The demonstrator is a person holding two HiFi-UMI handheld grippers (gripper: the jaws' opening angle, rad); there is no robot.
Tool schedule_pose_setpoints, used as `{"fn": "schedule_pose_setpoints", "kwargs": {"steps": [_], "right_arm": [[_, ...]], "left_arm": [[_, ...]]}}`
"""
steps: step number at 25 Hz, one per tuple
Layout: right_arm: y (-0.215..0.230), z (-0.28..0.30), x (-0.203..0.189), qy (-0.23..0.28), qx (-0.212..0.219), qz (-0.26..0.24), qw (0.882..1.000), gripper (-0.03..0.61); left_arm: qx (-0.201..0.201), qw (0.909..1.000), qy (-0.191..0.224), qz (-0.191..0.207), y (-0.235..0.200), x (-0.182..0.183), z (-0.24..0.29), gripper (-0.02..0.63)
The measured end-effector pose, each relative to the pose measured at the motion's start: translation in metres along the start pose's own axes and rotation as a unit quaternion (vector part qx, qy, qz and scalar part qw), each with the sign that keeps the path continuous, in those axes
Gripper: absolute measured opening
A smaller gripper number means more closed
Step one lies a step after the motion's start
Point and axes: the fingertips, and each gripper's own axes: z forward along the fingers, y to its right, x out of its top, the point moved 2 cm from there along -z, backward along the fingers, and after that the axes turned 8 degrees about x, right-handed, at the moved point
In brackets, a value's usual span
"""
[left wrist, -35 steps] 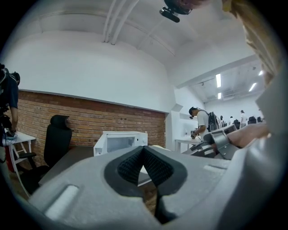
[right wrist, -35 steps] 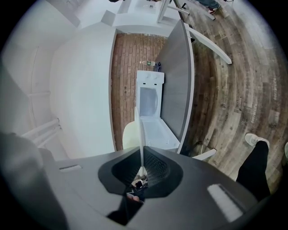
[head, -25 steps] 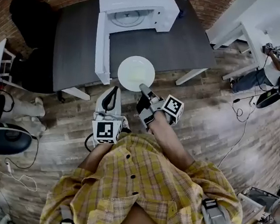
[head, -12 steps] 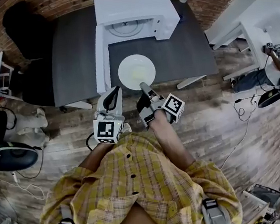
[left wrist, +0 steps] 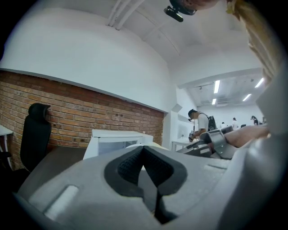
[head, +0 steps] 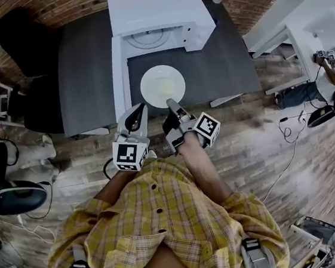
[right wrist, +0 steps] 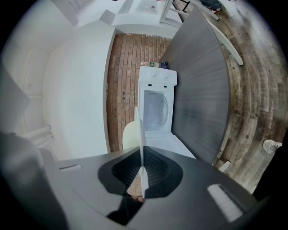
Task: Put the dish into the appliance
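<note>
Right gripper point(head: 171, 105) pinches dish point(head: 163, 86) by its rim, flat over near edge of worktop point(head: 224, 59), presumably to slide into open appliance point(head: 159, 18). Left gripper point(head: 135, 113) pressed together, empty.

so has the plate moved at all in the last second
Yes. The plate straddled the table at its near edge; now it is wholly over the table, nearer the open microwave.

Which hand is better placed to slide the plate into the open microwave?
Right. The right tongs grip the plate by its rim, facing the open microwave; the left tongs are shut, empty.
</note>
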Motion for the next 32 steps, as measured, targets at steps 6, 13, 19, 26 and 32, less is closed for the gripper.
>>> {"fn": "schedule_pose_setpoints", "kwargs": {"steps": [6, 13, 19, 26, 32], "right_arm": [[0.002, 0.008, 0.010, 0.005, 0.000, 0.003, 1.000, 0.018], [0.006, 0.023, 0.030, 0.002, 0.002, 0.004, 1.000, 0.018], [0.016, 0.039, 0.057, -0.012, -0.014, 0.008, 1.000, 0.018], [0.020, 0.064, 0.090, -0.020, -0.009, 0.003, 1.000, 0.017], [0.037, 0.085, 0.100, -0.042, -0.015, 0.004, 0.999, 0.017]], "left_arm": [[-0.001, 1.0000, -0.005, 0.003, -0.003, 0.000, 0.013, -0.003], [0.010, 0.9997, -0.007, 0.020, -0.005, 0.006, 0.037, -0.003], [0.019, 0.9997, -0.005, 0.015, -0.004, 0.010, 0.069, -0.003], [0.036, 0.9990, -0.008, 0.025, -0.003, 0.011, 0.093, -0.003], [0.058, 0.9976, -0.013, 0.035, -0.009, 0.007, 0.103, -0.003]]}}
